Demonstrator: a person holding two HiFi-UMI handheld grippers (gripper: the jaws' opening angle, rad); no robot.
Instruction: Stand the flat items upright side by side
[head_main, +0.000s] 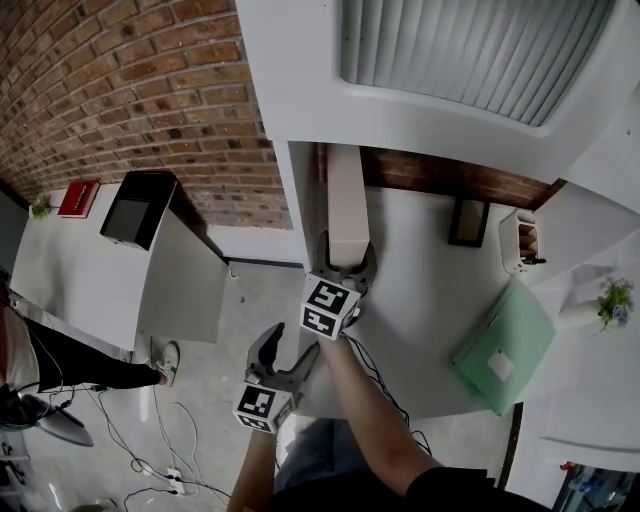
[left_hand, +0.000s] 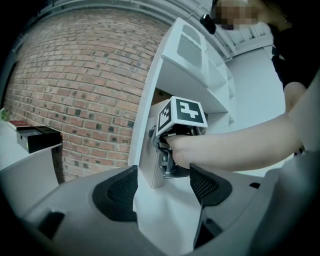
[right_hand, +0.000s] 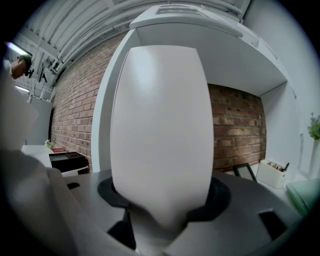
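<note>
A pale flat folder (head_main: 346, 205) stands upright at the desk's (head_main: 420, 300) left end, against the white side panel of the shelf unit (head_main: 300, 200). My right gripper (head_main: 347, 262) is shut on its near edge; in the right gripper view the folder (right_hand: 162, 130) fills the space between the jaws (right_hand: 162, 200). A green folder (head_main: 503, 355) lies flat on the desk at the right. My left gripper (head_main: 288, 350) hangs below the desk's left front corner, open and holding nothing. The left gripper view shows its fingers (left_hand: 120, 192) wide apart, pointing at the right gripper's marker cube (left_hand: 182, 114).
At the back of the desk stand a dark picture frame (head_main: 468, 222) and a white pen holder (head_main: 520, 240); a small plant (head_main: 612, 300) is at the far right. A black printer (head_main: 135, 208) sits on a side cabinet at the left. Cables (head_main: 150, 440) lie on the floor.
</note>
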